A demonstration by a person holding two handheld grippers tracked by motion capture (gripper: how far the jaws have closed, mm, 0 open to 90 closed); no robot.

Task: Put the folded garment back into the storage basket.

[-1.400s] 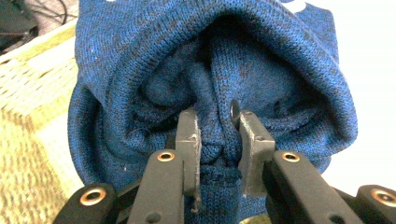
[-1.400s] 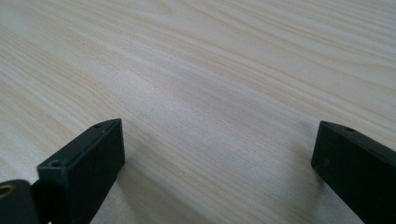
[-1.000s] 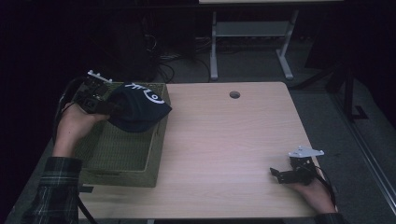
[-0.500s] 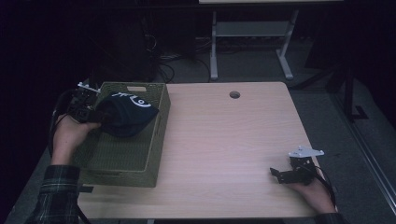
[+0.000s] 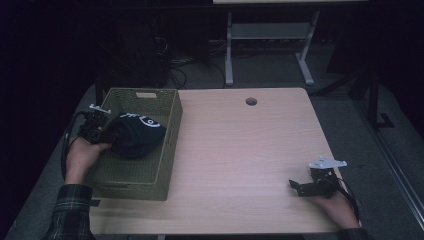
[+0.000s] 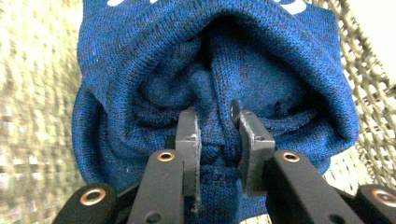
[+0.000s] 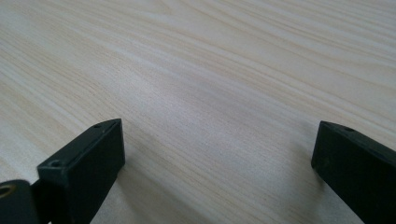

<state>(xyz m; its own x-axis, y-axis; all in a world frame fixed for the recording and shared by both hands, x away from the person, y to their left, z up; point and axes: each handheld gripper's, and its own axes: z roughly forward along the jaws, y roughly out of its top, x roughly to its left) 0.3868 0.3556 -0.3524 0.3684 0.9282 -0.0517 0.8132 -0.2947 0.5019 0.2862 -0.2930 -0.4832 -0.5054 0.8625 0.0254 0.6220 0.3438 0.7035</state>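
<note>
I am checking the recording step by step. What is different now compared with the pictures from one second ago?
The left gripper, shut on the blue knit hat, has moved toward the person and lowered the hat into the woven basket. The grip is unchanged. The right gripper stayed open on the table.

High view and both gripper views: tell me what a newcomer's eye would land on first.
The blue knit hat draws the eye first: the left tongs are pinched on a fold of it, holding it inside the green woven basket at the table's left edge. Next comes the bare stretch of pale wooden table. The right tongs rest near its front right corner, jaws wide apart with nothing between them.
</note>
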